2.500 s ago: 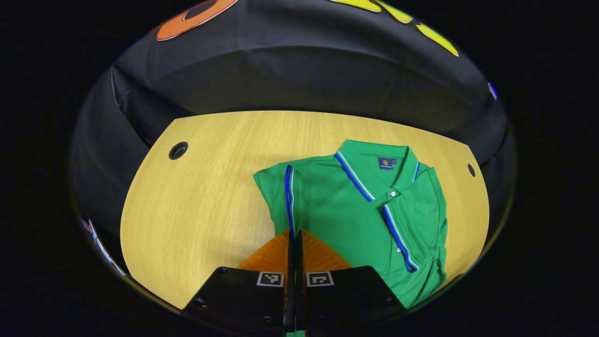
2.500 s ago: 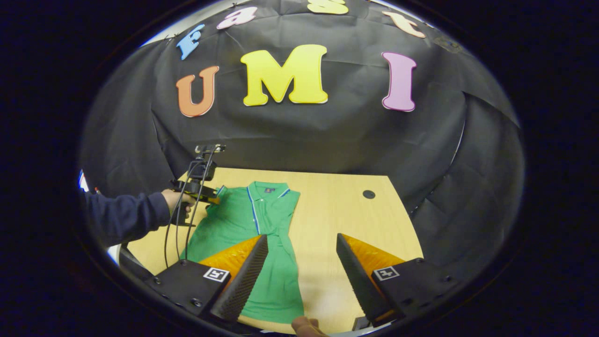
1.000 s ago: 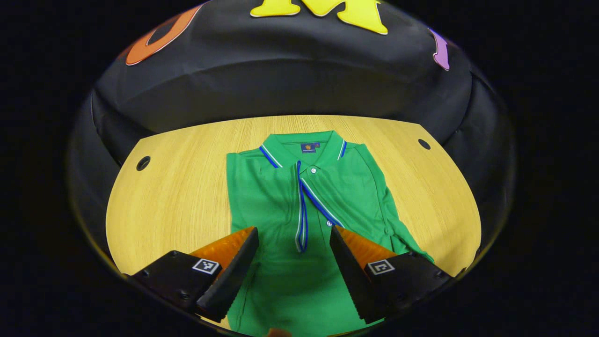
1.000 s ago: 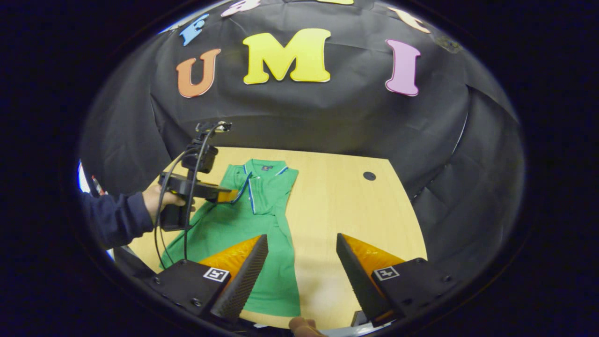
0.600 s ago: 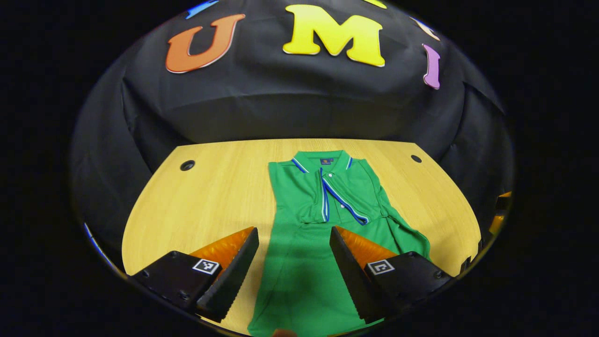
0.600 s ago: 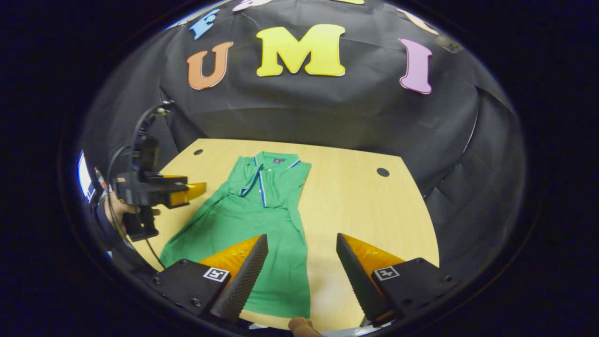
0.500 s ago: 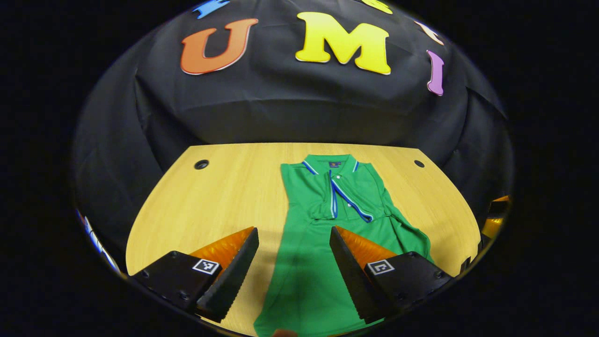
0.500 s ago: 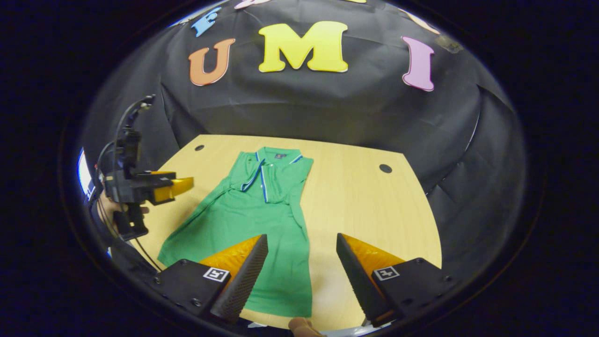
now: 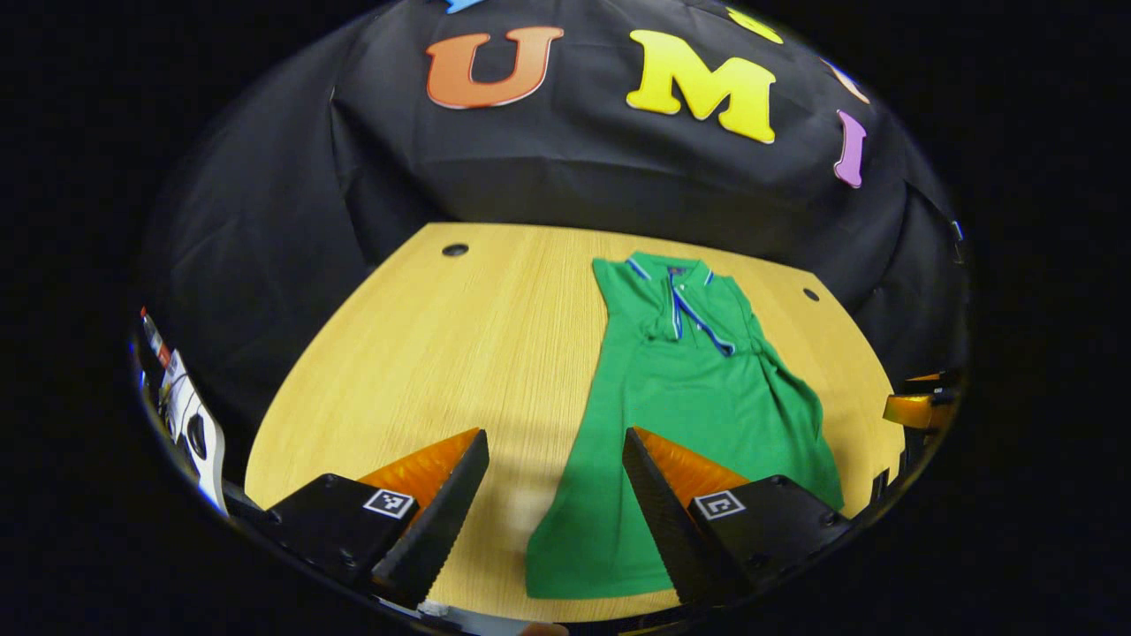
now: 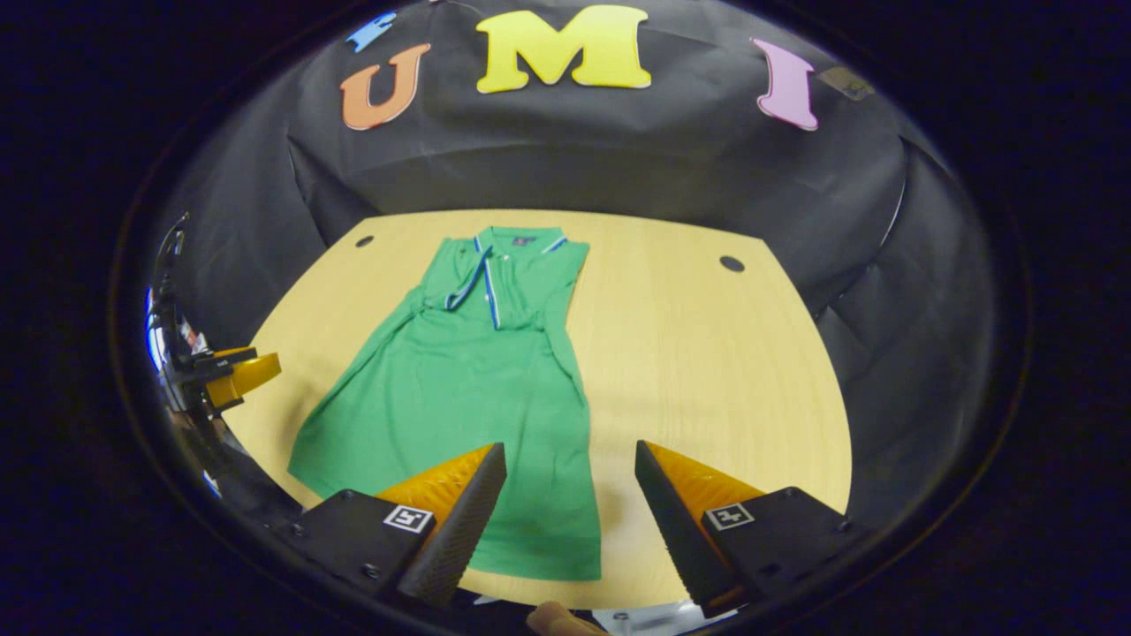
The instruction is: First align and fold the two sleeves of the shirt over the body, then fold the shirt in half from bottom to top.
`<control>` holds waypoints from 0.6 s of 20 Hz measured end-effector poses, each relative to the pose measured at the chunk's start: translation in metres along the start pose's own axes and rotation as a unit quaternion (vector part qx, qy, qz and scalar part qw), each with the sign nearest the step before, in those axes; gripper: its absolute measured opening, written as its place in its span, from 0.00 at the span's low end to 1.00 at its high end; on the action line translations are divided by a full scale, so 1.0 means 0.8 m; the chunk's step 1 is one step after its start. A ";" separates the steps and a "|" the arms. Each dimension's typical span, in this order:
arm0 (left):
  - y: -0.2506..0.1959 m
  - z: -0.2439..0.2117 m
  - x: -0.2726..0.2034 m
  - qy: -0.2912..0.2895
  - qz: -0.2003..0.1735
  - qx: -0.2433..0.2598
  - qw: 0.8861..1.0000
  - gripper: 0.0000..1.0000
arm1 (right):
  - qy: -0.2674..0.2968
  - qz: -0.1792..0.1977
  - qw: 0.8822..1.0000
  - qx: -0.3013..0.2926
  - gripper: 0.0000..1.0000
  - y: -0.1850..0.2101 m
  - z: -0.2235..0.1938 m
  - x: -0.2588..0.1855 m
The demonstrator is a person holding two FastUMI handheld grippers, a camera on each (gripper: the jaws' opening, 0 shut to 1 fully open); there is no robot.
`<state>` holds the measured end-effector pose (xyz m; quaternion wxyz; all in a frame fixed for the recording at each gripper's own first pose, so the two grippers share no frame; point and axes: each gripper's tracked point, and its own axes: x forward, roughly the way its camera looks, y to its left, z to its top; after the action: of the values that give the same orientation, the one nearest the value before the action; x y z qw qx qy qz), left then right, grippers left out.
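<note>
Left gripper view: one green shirt (image 9: pixel 680 415) lay flat on the wooden table (image 9: pixel 459 353), collar toward the far edge, hem toward the near edge. Both sleeves were folded in over the chest, their striped cuffs meeting just below the collar. Left gripper (image 9: pixel 555 495) hovered above the near edge with its two fingers spread wide, holding nothing; the shirt's lower left corner sat between them. Two round holes in the tabletop, one (image 9: pixel 455 250) far left, one (image 9: pixel 805 293) far right. The tip of the right gripper (image 9: pixel 914 408) poked in at the right rim; its finger state could not be told here.

Right gripper view: same single shirt (image 10: pixel 468 397), seen from its right side. Right gripper (image 10: pixel 570 499) was also spread wide and empty, over the hem's right corner. Left gripper's tip (image 10: pixel 234 375) sat at the left rim, off the cloth. Both table holes (image 10: pixel 364 240) (image 10: pixel 731 263) visible. Black cloth wall (image 10: pixel 574 168) behind the table.
</note>
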<state>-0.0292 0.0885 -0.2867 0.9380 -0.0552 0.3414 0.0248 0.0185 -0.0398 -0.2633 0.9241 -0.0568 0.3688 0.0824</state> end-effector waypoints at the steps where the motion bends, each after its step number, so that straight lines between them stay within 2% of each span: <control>1: 0.003 -0.020 -0.003 0.019 0.000 -0.003 1.000 1.00 | 0.023 0.001 1.000 0.004 0.93 0.001 -0.018 0.005; 6: 0.002 -0.096 -0.009 0.112 0.001 -0.017 0.994 0.99 | 0.130 0.006 0.991 0.024 0.95 0.000 -0.100 0.020; 7: 0.000 -0.104 -0.010 0.128 0.000 -0.016 0.992 0.99 | 0.142 0.007 0.989 0.033 0.93 -0.002 -0.110 0.021; 8: 0.002 -0.111 -0.012 0.139 0.004 -0.011 0.990 0.99 | 0.152 0.005 0.987 0.044 0.96 -0.002 -0.118 0.022; 9: 0.002 -0.121 -0.013 0.151 0.005 -0.010 0.988 0.99 | 0.165 0.002 0.985 0.053 0.93 -0.007 -0.127 0.024; 10: -0.001 -0.133 -0.014 0.171 0.001 -0.012 0.985 0.99 | 0.177 -0.002 0.982 0.063 0.95 -0.011 -0.137 0.026; 12: -0.005 -0.151 -0.019 0.206 0.001 -0.014 0.978 0.99 | 0.207 -0.007 0.976 0.073 0.93 -0.018 -0.158 0.029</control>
<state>-0.1177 0.0702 -0.3685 0.8466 -0.0721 0.5270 0.0192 -0.0476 -0.0723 -0.3699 0.8302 -0.0080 0.5563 0.0351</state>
